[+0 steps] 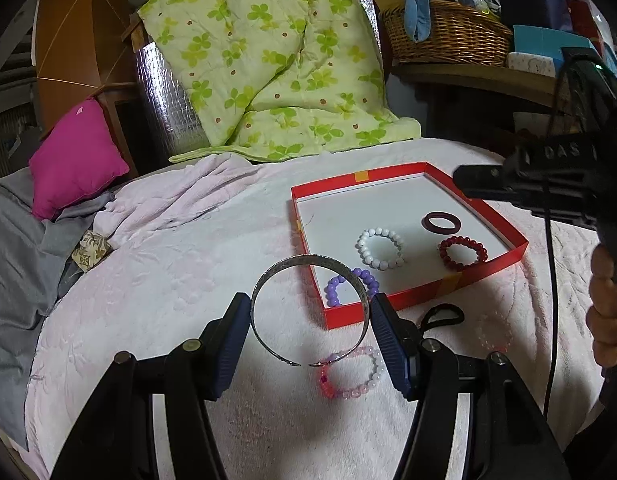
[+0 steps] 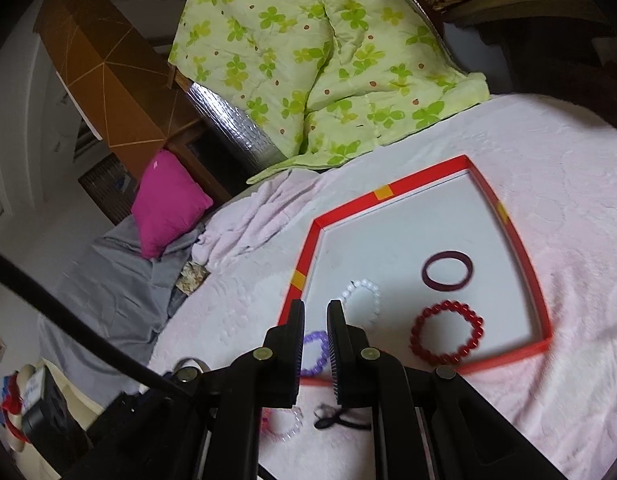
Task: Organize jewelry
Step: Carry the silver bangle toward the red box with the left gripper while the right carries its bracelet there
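Note:
My left gripper is shut on a silver cuff bangle and holds it above the pink bedspread, just left of the red tray. In the tray lie a purple bead bracelet, a white bead bracelet, a red bead bracelet and a dark maroon bangle. A pink bead bracelet and a black hair tie lie on the bedspread outside the tray. My right gripper hovers empty over the tray's near left corner, its jaws a narrow gap apart.
A green clover quilt is piled behind the tray. A magenta pillow and grey cloth lie at the left. A wicker basket stands on a shelf at the back right. A faint clear bracelet lies near the hair tie.

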`<state>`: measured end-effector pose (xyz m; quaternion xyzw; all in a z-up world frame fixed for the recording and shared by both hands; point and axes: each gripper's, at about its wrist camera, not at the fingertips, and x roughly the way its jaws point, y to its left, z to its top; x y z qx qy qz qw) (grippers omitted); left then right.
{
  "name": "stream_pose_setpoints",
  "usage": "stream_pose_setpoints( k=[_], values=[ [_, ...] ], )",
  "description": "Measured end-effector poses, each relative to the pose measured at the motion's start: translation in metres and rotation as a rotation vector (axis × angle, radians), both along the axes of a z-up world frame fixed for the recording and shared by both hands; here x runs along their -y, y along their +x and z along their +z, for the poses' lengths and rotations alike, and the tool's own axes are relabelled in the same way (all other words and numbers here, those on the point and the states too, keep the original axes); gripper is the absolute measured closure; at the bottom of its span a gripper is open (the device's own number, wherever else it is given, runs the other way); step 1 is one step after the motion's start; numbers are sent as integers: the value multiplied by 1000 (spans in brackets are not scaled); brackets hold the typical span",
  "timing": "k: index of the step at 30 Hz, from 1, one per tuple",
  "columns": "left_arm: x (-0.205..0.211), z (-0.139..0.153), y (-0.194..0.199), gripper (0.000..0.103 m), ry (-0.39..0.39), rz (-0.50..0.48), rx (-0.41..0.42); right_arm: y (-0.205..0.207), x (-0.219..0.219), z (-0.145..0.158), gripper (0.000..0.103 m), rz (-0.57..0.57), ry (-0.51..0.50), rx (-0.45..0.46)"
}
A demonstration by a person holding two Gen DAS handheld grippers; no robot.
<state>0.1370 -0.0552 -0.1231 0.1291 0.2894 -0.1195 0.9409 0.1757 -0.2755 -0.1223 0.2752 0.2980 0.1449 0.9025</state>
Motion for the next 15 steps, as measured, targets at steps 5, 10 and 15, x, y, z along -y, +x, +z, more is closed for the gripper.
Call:
stream_pose_setpoints(
  k=[5, 10, 15],
  values=[
    [-1, 4, 12, 40, -32, -5, -26, 16, 7, -4, 90, 36, 90, -14],
    [4, 14, 32, 40, -51, -17, -14, 31, 17, -9, 90, 48, 172, -28],
    [12, 22, 66, 40, -110, -43, -28, 49, 29, -18, 90, 47, 256, -54]
  ],
)
